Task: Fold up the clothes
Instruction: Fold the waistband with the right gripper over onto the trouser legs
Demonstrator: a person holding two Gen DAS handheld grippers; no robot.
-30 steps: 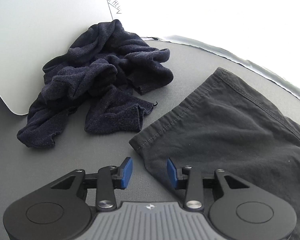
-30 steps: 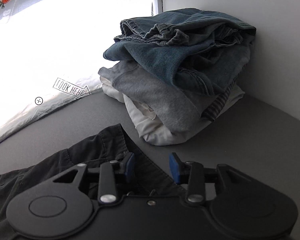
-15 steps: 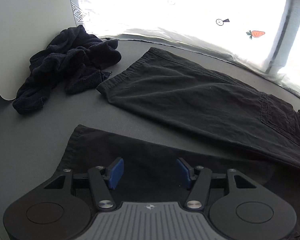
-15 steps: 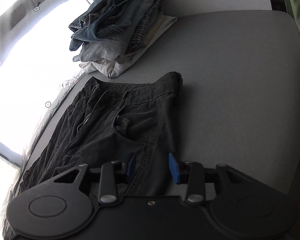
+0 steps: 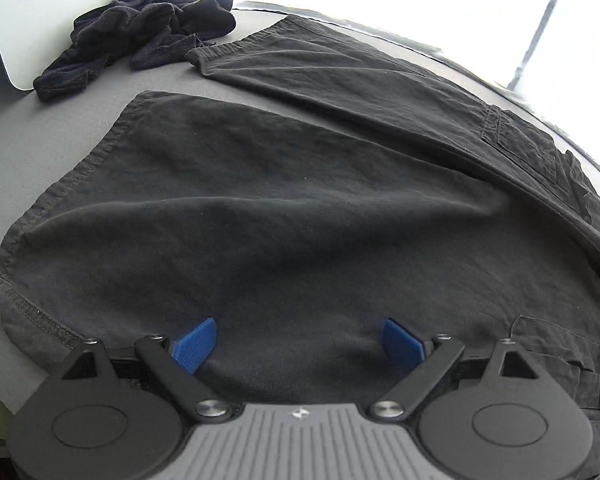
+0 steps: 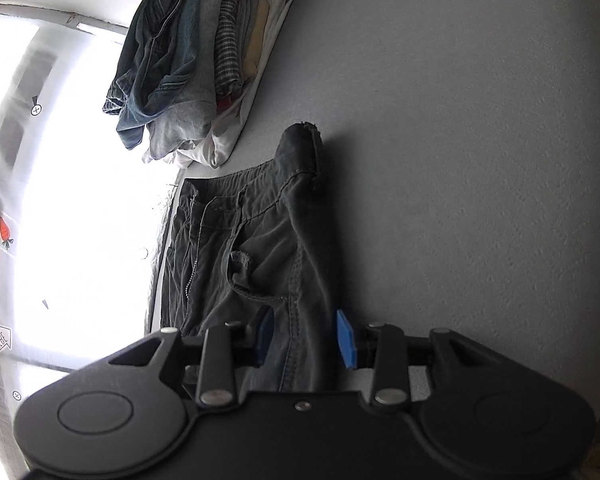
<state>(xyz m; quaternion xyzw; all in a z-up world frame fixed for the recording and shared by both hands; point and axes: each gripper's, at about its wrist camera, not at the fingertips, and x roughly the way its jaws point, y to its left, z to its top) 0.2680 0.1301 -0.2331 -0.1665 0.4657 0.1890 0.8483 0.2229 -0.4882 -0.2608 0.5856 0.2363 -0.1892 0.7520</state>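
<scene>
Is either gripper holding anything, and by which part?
Nothing held. Left gripper: jaws opening, empty, over the trousers; right gripper straddles their side edge, unclamped.

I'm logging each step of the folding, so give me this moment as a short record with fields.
garment: black trousers spread flat on grey table
left gripper: over a trouser leg, jaws opening wide, nothing pinched
right gripper: at the waist end, side edge of trousers between jaws, grip unclear
pile: folded clothes beyond waistband
unfolded: dark sweater, crumpled
</scene>
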